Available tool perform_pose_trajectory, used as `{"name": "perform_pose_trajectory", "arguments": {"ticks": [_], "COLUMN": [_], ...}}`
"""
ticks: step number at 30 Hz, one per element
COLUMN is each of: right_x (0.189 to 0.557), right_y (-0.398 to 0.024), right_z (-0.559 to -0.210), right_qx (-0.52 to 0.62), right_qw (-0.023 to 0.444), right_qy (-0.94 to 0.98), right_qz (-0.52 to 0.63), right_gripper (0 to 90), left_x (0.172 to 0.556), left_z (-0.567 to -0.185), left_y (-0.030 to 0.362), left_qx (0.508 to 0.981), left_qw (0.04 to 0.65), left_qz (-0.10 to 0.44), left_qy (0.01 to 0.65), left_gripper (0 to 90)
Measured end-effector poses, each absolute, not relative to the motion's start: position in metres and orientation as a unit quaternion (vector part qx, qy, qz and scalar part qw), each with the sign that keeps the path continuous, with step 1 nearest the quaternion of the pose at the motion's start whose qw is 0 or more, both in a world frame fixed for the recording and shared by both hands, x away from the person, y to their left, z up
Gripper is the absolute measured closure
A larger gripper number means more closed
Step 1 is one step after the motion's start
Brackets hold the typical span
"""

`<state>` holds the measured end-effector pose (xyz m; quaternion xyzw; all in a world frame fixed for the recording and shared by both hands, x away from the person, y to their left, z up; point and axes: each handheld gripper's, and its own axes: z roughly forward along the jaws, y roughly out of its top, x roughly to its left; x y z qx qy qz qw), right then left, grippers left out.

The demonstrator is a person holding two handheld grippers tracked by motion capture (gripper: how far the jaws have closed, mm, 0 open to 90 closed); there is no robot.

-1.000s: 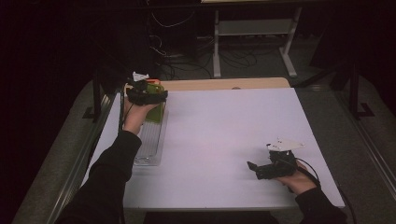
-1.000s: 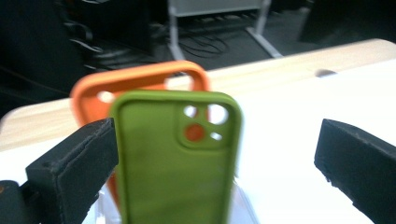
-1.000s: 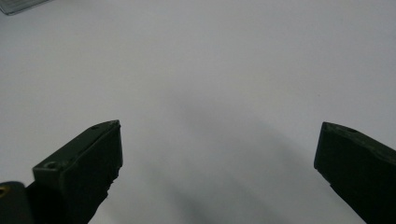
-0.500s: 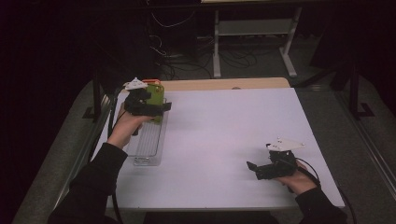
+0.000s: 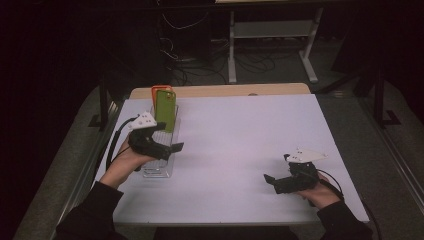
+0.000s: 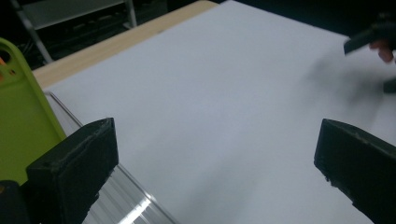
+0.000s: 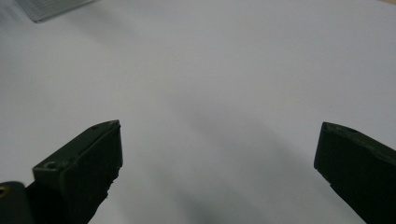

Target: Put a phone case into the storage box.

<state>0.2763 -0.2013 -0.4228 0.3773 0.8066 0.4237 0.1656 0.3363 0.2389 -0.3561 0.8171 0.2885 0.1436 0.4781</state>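
We count two hand-held black two-jaw grippers on one white table. The left gripper hovers over the near part of one clear plastic slotted rack at the table's left edge, jaws spread wide and holding nothing. Two phone cases stand upright in the rack's far end: one lime-green phone case in front, one orange phone case just behind it, apart from the left gripper. The right gripper sits low at the table's near right, jaws likewise wide and empty, well apart from the rack.
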Motion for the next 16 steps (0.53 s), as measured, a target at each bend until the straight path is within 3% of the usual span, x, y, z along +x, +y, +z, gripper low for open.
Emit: {"name": "perform_pose_trajectory", "arguments": {"ticks": [16], "right_x": [0.269], "right_y": [-0.204], "right_z": [-0.413], "right_qx": [0.332], "right_qw": [0.154], "right_qy": [0.81], "right_qz": [0.458], "right_gripper": [0.3], "left_x": [0.311], "left_z": [-0.393], "left_y": [0.243], "left_qx": [0.835], "left_qw": [0.457], "left_qz": [0.119], "left_qy": [0.281], "left_gripper": [0.0]}}
